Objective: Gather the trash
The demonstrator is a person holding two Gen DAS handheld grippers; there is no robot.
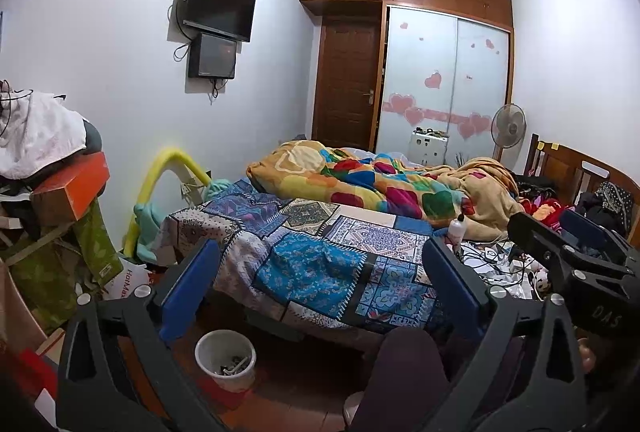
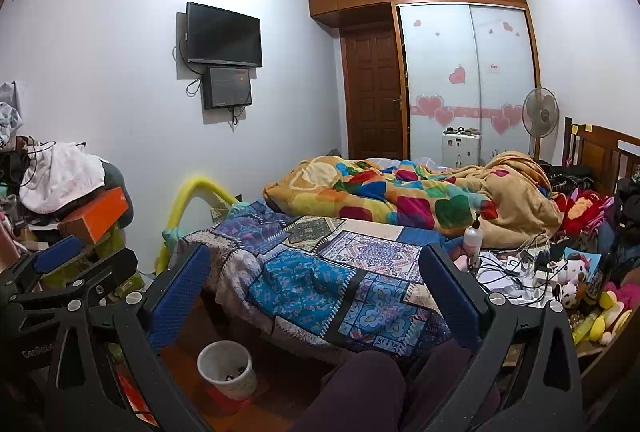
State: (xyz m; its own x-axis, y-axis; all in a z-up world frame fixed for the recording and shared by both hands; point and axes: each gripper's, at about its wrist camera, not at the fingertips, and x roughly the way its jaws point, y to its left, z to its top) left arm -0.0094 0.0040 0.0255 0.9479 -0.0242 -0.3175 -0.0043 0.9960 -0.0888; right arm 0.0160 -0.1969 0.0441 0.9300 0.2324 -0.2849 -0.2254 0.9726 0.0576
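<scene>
Left wrist view: the left gripper [image 1: 320, 284] is standing with its jaws spread wide and nothing between them. Below and just left of centre of that gap, the white waste bin [image 1: 226, 360] is sitting on the floor beside the bed [image 1: 312, 264], holding a few scraps. Right of the jaws, the right gripper [image 1: 576, 244] is hovering level over the bedside clutter.

Right wrist view: the right gripper [image 2: 316, 296] is likewise gaping, jaws empty; the left gripper [image 2: 72, 264] is showing at the left edge.

Judgement: the task is sitting at its search-and-approach step, nothing collected in either tool. Crumpled white paper [image 2: 498, 282], beyond the right jaw among cables and beside a pump bottle [image 2: 474, 234], is the likeliest trash. The next move is calling for a reach rightward and forward, jaws closing on paper only, clear of the cables.
</scene>
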